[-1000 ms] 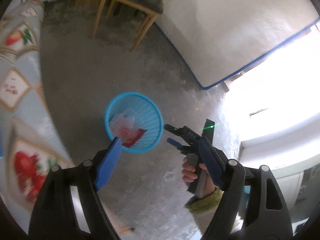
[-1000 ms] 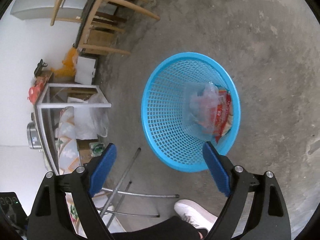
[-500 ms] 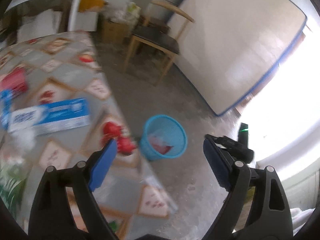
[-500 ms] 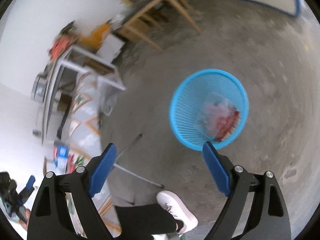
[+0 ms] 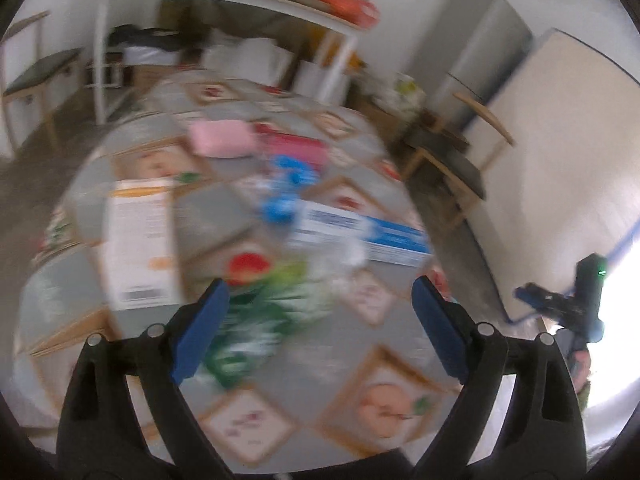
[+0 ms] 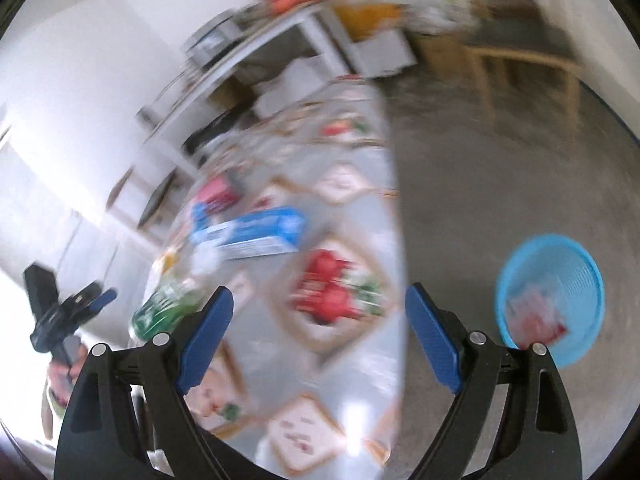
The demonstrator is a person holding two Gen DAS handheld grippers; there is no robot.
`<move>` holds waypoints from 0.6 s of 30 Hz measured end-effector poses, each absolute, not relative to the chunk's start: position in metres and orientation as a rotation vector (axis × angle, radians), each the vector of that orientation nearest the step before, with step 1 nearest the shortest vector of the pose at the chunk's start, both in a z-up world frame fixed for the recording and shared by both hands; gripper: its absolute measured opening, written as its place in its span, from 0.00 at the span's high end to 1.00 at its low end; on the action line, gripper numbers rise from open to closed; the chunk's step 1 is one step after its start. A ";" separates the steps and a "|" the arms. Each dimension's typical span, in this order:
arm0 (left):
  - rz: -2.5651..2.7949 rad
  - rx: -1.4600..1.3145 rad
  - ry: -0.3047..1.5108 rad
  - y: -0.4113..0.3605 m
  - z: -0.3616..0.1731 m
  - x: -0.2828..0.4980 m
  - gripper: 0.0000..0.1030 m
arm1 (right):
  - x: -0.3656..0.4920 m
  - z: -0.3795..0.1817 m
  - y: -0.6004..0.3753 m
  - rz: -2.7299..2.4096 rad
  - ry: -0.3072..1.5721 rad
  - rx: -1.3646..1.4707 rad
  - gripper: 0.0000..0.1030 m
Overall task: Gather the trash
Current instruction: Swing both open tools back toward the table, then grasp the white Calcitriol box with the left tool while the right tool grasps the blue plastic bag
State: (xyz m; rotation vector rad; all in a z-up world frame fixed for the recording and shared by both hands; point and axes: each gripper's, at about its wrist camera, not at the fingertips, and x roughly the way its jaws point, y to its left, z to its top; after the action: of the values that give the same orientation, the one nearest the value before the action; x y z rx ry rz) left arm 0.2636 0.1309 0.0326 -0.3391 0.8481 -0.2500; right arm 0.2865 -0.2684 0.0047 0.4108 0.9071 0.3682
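Both grippers have swung away from the floor and now face the bench (image 5: 400, 344), where a second ago each looked down at the round blue plastic mesh basket (image 6: 550, 294). The left gripper (image 5: 320, 332) hangs over the near part of the bench's patterned grey cloth, jaws wide apart with nothing between them. The right gripper (image 6: 318, 340) is likewise spread wide and empty, over the bench's right edge.

The basket, earlier filling the right wrist view, now sits small on the concrete floor (image 6: 500, 168) to the right of the bench, with red and clear wrappers inside it. In the left wrist view it has dropped out of sight.

New on the bench, all blurred: a green and white crumpled wrapper (image 5: 256, 328) just beyond the left jaws, a white upright carton (image 5: 138, 240) at the left, a long blue and white box (image 5: 360, 234) at the right, a pink pad (image 5: 222, 138) at the far side. The right gripper shows at the right edge of the left wrist view.
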 end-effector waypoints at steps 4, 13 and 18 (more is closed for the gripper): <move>-0.158 -0.375 0.866 0.183 0.018 0.264 0.13 | 0.316 0.025 -0.201 0.476 0.938 0.315 0.15; -0.056 -0.396 0.961 0.240 -0.020 0.313 0.13 | 0.411 0.031 -0.065 0.579 1.056 0.148 0.15; -0.005 -0.412 1.038 0.258 -0.048 0.349 0.13 | 0.462 0.014 -0.015 0.525 1.128 0.077 0.15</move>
State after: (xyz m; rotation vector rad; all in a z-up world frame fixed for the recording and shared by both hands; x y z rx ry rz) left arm 0.3487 0.2585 -0.0476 -0.4119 1.0376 -0.0048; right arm 0.4616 -0.0154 0.0137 0.0770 1.1284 0.5252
